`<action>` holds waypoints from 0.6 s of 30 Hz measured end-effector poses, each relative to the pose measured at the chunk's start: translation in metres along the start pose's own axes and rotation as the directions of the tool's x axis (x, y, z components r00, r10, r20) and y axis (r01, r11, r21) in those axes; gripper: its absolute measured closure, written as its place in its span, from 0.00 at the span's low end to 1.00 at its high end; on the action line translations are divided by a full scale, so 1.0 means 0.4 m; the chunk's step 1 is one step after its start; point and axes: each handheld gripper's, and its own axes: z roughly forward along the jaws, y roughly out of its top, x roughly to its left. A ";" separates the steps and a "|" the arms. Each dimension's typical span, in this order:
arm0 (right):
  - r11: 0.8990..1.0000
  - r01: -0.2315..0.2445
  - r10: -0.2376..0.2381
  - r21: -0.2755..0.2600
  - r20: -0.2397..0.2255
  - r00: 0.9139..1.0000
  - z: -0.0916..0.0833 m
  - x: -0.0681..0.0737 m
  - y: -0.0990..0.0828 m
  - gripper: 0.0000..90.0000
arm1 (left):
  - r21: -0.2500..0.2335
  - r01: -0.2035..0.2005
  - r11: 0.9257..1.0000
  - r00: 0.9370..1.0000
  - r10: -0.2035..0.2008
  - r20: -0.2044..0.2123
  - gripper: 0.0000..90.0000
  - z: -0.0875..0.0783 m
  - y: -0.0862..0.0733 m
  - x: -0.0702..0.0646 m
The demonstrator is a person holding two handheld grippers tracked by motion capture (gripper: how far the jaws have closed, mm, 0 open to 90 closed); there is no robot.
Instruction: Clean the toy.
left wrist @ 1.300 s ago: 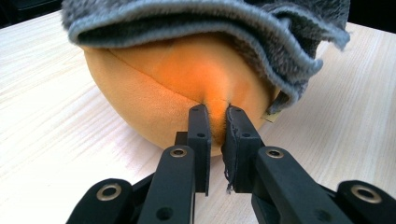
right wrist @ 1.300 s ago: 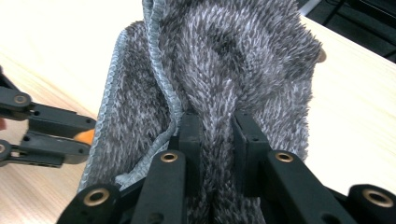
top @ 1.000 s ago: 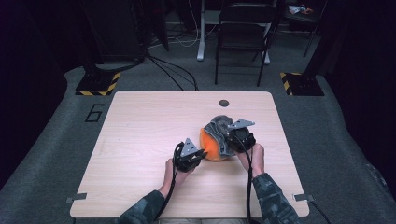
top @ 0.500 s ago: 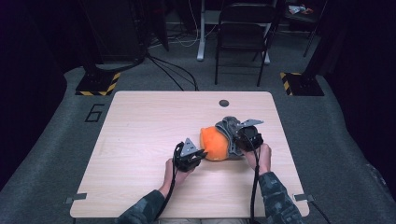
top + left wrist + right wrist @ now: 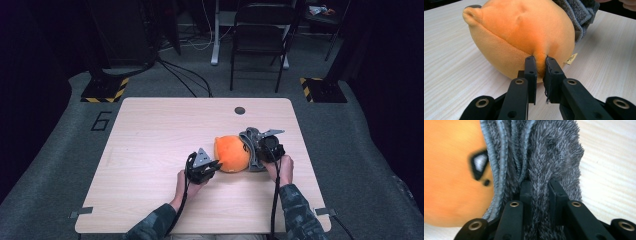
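An orange plush toy [image 5: 231,152] lies on the wooden table [image 5: 150,140], with a grey knitted hat [image 5: 251,145] hanging off its right side. My left gripper [image 5: 214,165] pinches a fold of the toy's orange fabric [image 5: 540,65] low on its near side, jaws shut on it. My right gripper [image 5: 259,152] is shut on the hat's fuzzy grey fabric [image 5: 541,195], pulled to the right off the toy. In the right gripper view the toy's orange face [image 5: 451,172] with a dark eye mark sits left of the hat's ribbed edge [image 5: 499,157].
A small dark round cap [image 5: 240,110] is set in the table near its far edge. Beyond the table stand a black folding chair [image 5: 260,40], a desk leg and floor cables. Bare tabletop stretches to the left of the toy.
The right gripper has drawn the grey hat to the right and slightly down, uncovering more of the orange toy. The left gripper has stayed put on the toy.
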 end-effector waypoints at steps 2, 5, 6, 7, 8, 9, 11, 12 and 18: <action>1.000 -0.008 0.007 0.016 0.005 1.000 0.010 -0.007 -0.008 0.84 | -0.001 0.000 1.000 1.000 0.000 -0.001 0.90 0.001 0.001 0.000; 0.998 -0.010 0.009 0.060 0.012 1.000 0.037 -0.020 -0.026 0.84 | -0.001 0.007 1.000 1.000 -0.007 -0.002 0.90 0.002 0.000 0.000; 0.997 -0.019 0.019 0.074 0.008 1.000 0.047 -0.022 -0.033 0.84 | -0.001 0.010 1.000 1.000 -0.010 0.001 0.90 0.001 -0.001 0.002; 0.995 -0.015 0.014 0.095 0.014 1.000 0.059 -0.024 -0.040 0.84 | 0.002 0.008 1.000 1.000 -0.008 0.002 0.90 0.001 -0.001 0.003; 0.994 -0.015 0.013 0.113 0.016 1.000 0.069 -0.024 -0.045 0.84 | -0.001 0.004 1.000 1.000 -0.004 0.000 0.90 0.001 -0.002 0.005; 0.993 -0.015 0.013 0.121 0.015 1.000 0.076 -0.024 -0.048 0.84 | 0.002 0.008 1.000 1.000 -0.008 0.003 0.90 -0.001 -0.002 0.007; 0.992 -0.011 0.009 0.125 0.019 1.000 0.077 -0.021 -0.045 0.85 | 0.004 0.008 1.000 1.000 -0.008 0.002 0.90 -0.002 -0.002 0.009; 0.993 -0.002 -0.001 0.120 0.022 1.000 0.076 -0.022 -0.044 0.85 | 0.003 0.014 1.000 1.000 -0.014 0.003 0.90 -0.002 -0.003 0.010; 0.996 -0.029 0.027 0.079 0.026 0.999 0.038 -0.044 -0.033 0.86 | 0.000 0.016 1.000 1.000 -0.016 0.003 0.90 -0.001 -0.003 0.009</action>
